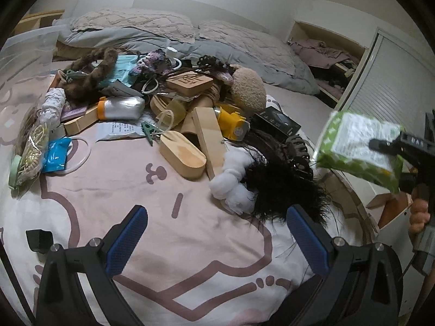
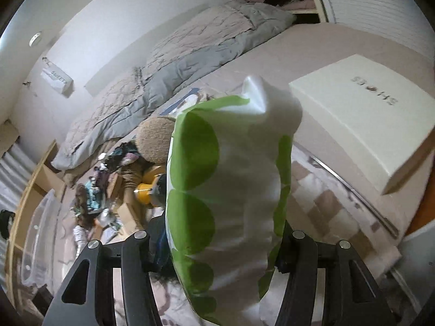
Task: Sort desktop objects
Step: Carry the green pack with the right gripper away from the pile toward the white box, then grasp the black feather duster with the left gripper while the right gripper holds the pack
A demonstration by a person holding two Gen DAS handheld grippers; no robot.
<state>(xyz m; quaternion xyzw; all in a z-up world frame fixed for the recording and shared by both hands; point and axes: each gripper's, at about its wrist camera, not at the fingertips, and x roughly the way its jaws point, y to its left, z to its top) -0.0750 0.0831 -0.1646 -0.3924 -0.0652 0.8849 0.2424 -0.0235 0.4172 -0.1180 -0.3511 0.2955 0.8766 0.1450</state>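
Left gripper (image 1: 217,241): spread wide over the pink-and-white bedspread (image 1: 141,190), blue pads (image 1: 127,244) well apart, nothing between them.

Right gripper (image 2: 225,244): clenched on a green-and-white tissue pack (image 2: 225,195), pack upright between the black fingers, filling the middle of the right wrist view. In the left wrist view, the same tissue pack (image 1: 361,146) at 3 o'clock, raised off the bed, tilted, printed label facing the camera; black finger of the right gripper (image 1: 399,146) across its right end; a hand (image 1: 418,214) on the handle below, at 4 o'clock.

Clutter heaped on the bedspread from 9 to 1 o'clock in the left wrist view:
- black feathery thing (image 1: 282,184) just right of centre, touching a white fluffy thing (image 1: 233,182) on its left
- dark hair claw (image 1: 296,149) just above the feathers
- oval wooden box (image 1: 182,154) near centre, a flat wooden block (image 1: 209,141) leaning beside it
- yellow gadget (image 1: 231,122) and a black box (image 1: 274,122) at 1 o'clock
- beige plush ball (image 1: 247,89) above those
- silver pouch with an orange cap (image 1: 119,108) at 11 o'clock
- blue packet (image 1: 55,154) and a clear bag of rubber bands (image 1: 34,146) at 9 o'clock

Grey quilt (image 1: 174,38) bunched along the far edge at 12 o'clock.

In the right wrist view, cream shoebox (image 2: 364,119) at 2 o'clock, lid lettering upside down, well apart from the heap at 9 o'clock.
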